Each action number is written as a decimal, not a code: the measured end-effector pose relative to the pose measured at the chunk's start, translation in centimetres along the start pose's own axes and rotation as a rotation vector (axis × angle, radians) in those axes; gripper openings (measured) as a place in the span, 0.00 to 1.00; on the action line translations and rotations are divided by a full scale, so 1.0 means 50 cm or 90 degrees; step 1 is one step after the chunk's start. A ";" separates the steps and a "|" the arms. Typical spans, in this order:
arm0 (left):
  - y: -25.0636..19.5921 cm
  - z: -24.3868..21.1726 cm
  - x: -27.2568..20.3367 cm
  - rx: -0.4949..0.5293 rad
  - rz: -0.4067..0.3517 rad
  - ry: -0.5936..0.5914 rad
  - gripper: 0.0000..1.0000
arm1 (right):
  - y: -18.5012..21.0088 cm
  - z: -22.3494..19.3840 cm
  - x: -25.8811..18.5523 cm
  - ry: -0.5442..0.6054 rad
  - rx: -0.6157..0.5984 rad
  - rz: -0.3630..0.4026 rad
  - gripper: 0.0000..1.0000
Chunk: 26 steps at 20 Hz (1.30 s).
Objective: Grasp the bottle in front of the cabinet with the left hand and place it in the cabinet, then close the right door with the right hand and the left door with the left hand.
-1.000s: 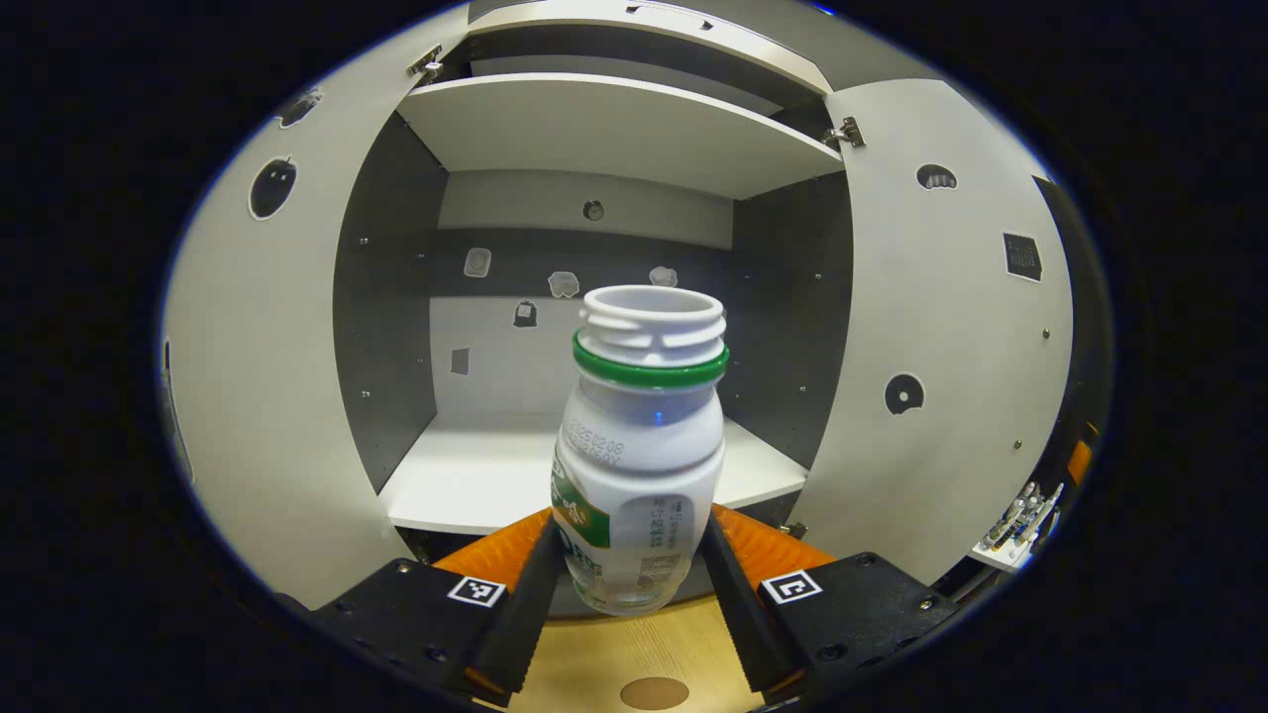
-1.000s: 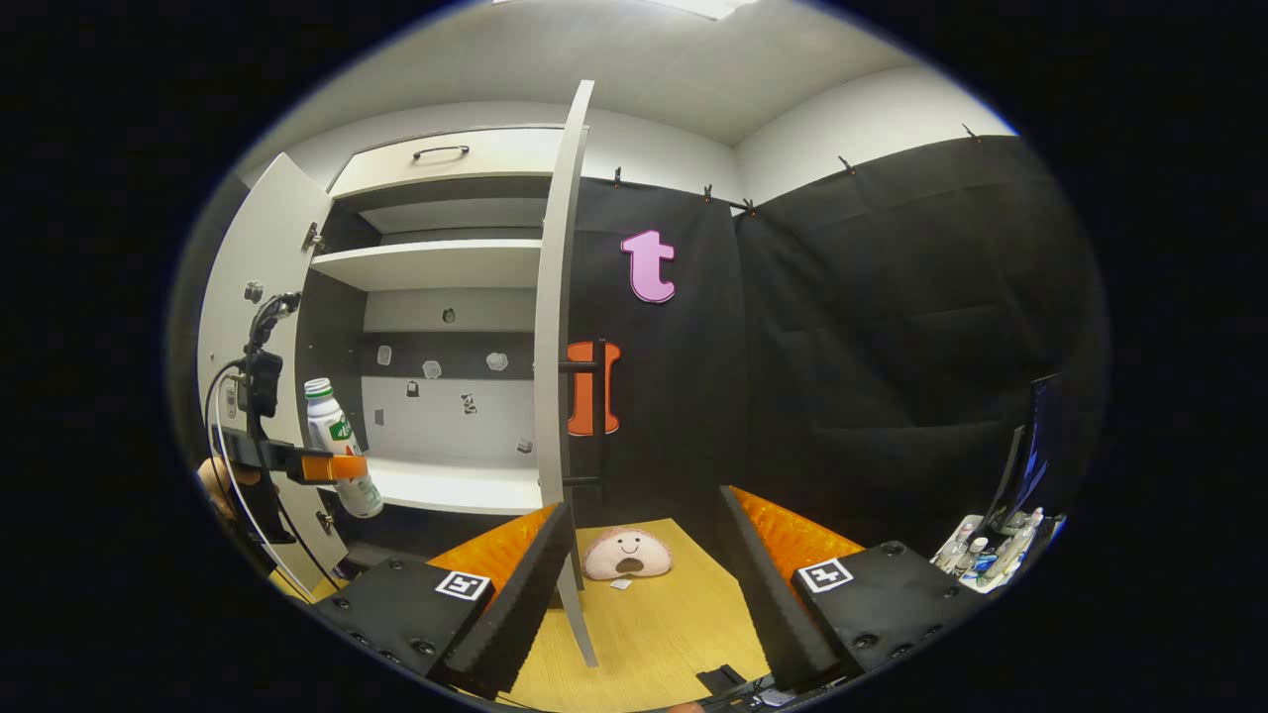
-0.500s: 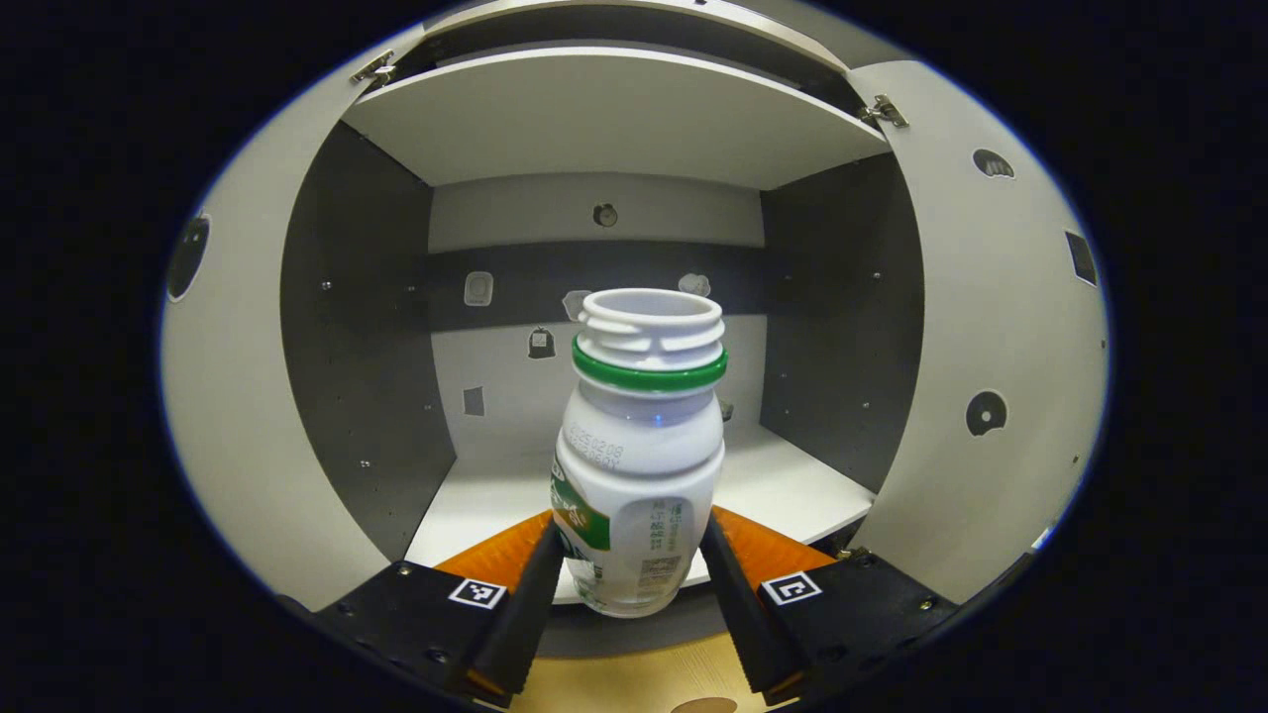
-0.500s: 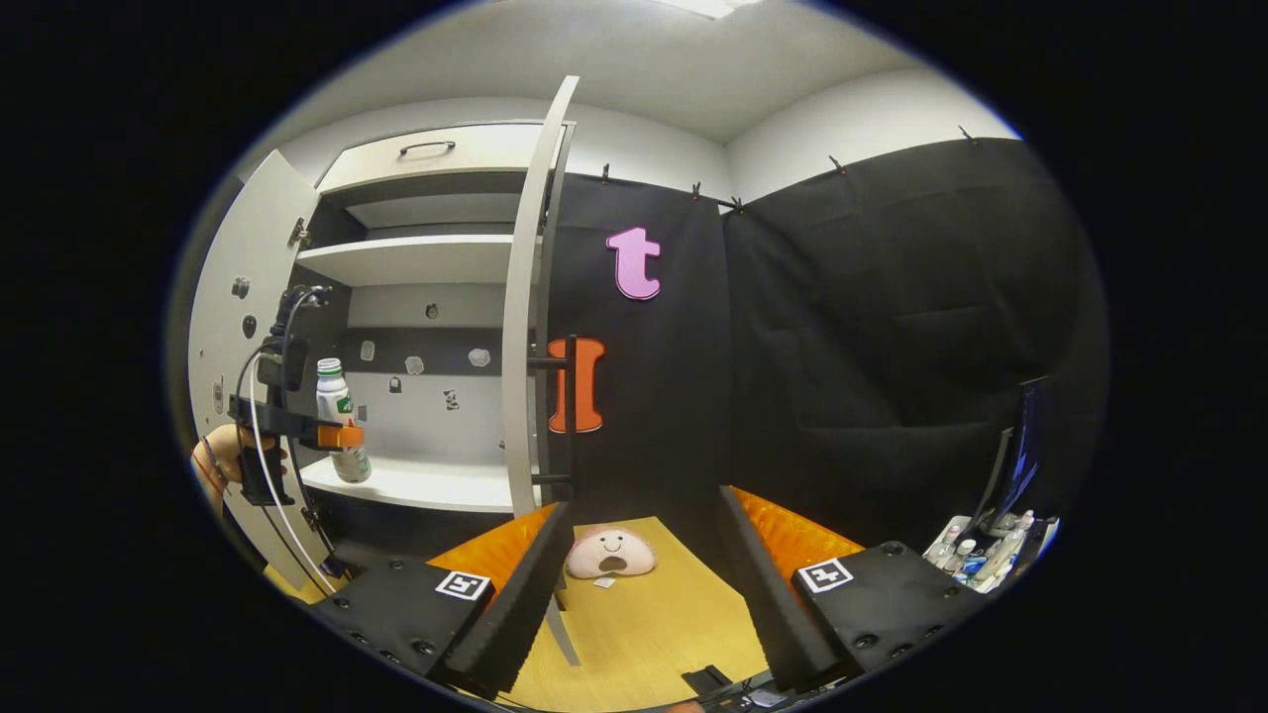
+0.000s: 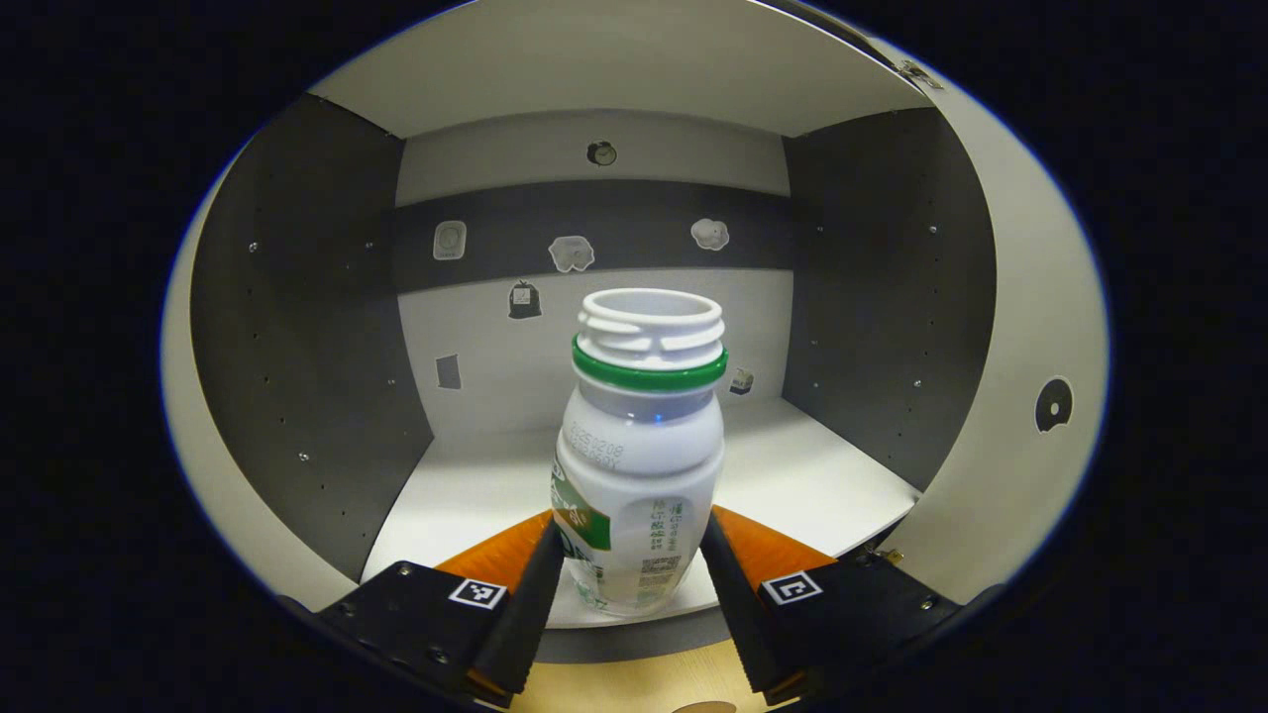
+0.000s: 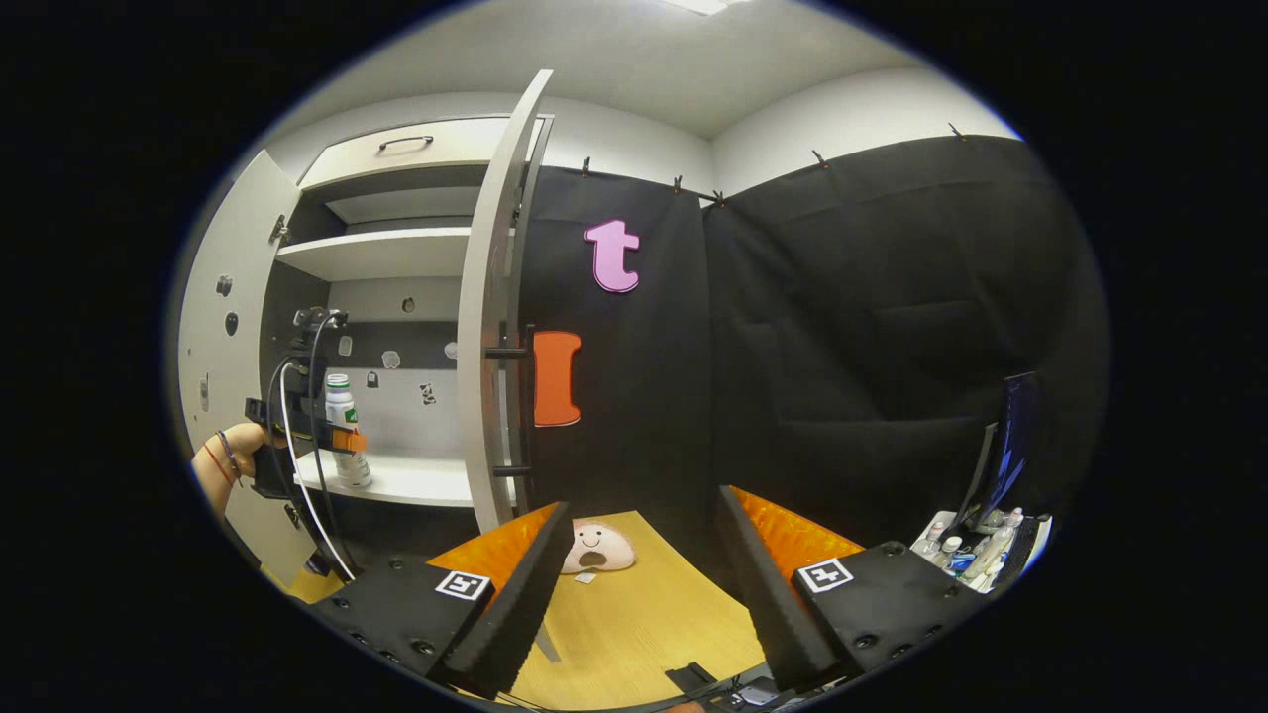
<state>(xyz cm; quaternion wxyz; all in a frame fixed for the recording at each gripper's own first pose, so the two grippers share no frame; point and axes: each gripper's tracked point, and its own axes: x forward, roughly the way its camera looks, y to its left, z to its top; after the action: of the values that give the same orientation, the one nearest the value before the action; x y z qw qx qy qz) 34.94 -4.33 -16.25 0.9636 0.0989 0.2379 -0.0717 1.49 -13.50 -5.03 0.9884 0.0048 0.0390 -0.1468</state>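
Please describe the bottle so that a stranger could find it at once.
Look at the open cabinet and its lower shelf. Over the shelf's front edge, the left gripper holds the bottle upright. It is white, uncapped, with a green ring below its threaded neck.

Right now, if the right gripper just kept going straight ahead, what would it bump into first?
Probably the black cloth wall. The open right gripper points past the edge of the right door, which stands just left of its line; depth is hard to judge.
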 end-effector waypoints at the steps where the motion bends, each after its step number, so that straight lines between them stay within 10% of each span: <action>1: -0.001 0.001 0.006 -0.007 0.003 -0.002 0.80 | -0.002 -0.001 0.000 0.001 0.000 -0.002 0.97; 26: 0.037 0.073 -0.213 -0.032 0.037 -0.125 0.94 | 0.002 -0.027 0.045 0.012 -0.006 0.001 0.97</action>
<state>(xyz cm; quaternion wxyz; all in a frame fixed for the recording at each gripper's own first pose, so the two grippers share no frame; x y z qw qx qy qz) 27.56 -2.40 -7.73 0.9861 0.0741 0.1409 -0.0470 3.55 -14.03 -6.56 0.9881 0.0013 0.0487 -0.1458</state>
